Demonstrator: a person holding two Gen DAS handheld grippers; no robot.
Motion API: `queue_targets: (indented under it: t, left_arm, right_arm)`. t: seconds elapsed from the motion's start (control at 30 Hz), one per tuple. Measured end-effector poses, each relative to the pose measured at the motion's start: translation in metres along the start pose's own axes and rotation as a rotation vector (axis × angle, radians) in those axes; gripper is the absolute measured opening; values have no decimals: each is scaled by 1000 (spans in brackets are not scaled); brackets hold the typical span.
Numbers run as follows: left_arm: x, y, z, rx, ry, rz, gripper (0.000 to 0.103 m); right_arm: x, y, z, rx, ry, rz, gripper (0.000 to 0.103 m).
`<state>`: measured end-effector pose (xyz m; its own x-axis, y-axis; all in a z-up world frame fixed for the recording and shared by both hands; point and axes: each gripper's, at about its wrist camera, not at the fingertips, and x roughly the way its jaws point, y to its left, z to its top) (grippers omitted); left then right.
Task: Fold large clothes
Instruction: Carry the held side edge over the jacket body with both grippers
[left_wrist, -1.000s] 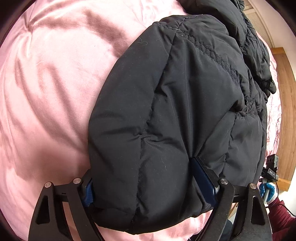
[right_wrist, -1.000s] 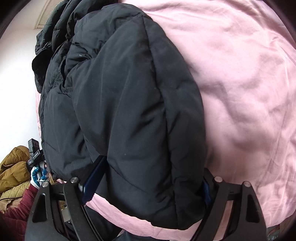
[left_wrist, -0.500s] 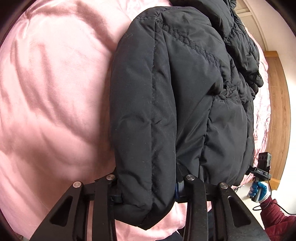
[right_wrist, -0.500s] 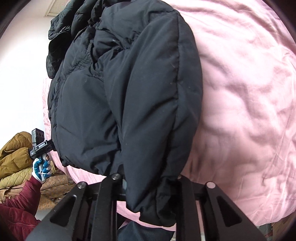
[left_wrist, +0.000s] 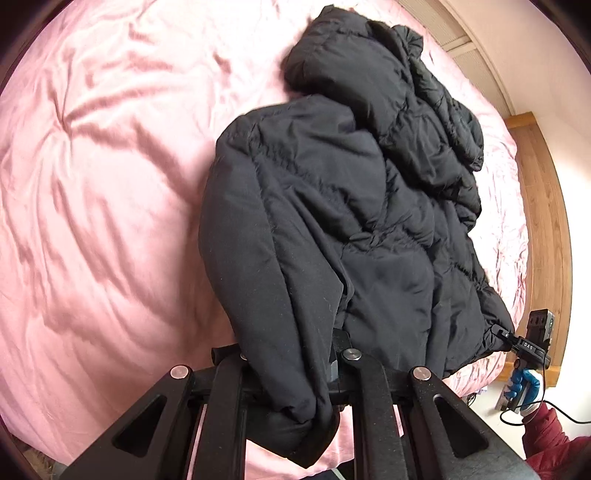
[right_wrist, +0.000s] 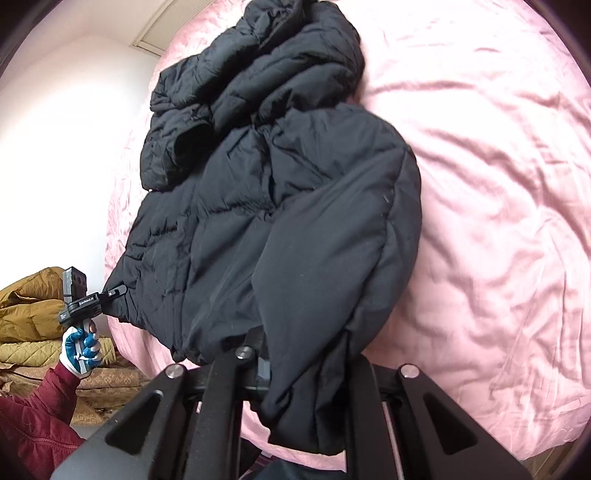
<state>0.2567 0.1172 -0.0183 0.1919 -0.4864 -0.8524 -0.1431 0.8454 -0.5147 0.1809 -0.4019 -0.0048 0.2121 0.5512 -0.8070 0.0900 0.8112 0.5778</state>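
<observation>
With the left gripper (left_wrist: 295, 373) and right gripper (right_wrist: 301, 369) each clamped on a hem corner of the black puffer jacket (left_wrist: 343, 206) lying on the pink bed (left_wrist: 103, 206), carry both corners evenly toward the collar.

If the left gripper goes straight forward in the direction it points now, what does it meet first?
The left gripper is already shut on the near hem of the black padded jacket. Straight ahead, it would probably push into the jacket's bunched body first, before the pink bed sheet beneath, though depth is hard to judge.
</observation>
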Motion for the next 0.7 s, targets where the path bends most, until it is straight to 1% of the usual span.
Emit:
queue_targets:
  t: [0.13, 0.2, 0.3, 0.33, 0.43, 0.57, 0.7]
  left_arm:
    - [-33, -15, 29, 28, -73, -34, 13]
    - [-49, -21, 46, 30, -114, -70, 13]
    - [-72, -30, 72, 41, -167, -104, 13]
    - [-77, -38, 82, 49, -184, -112, 13]
    - [-94, -58, 113, 70, -235, -134, 13]
    - [-111, -78, 154, 94, -284, -144, 13]
    - [-115, -98, 198, 106, -317, -139, 14]
  right_arm:
    - [-21, 18, 30, -39, -80, 3, 10]
    - [-34, 24, 47, -60, -124, 3, 10]
    - [-54, 26, 75, -84, -182, 19, 10]
    - [-70, 13, 83, -96, -193, 22, 10]
    - [-87, 18, 113, -123, -240, 15, 10]
    - [-108, 20, 153, -127, -306, 8, 10]
    - [-118, 23, 198, -108, -358, -10, 10]
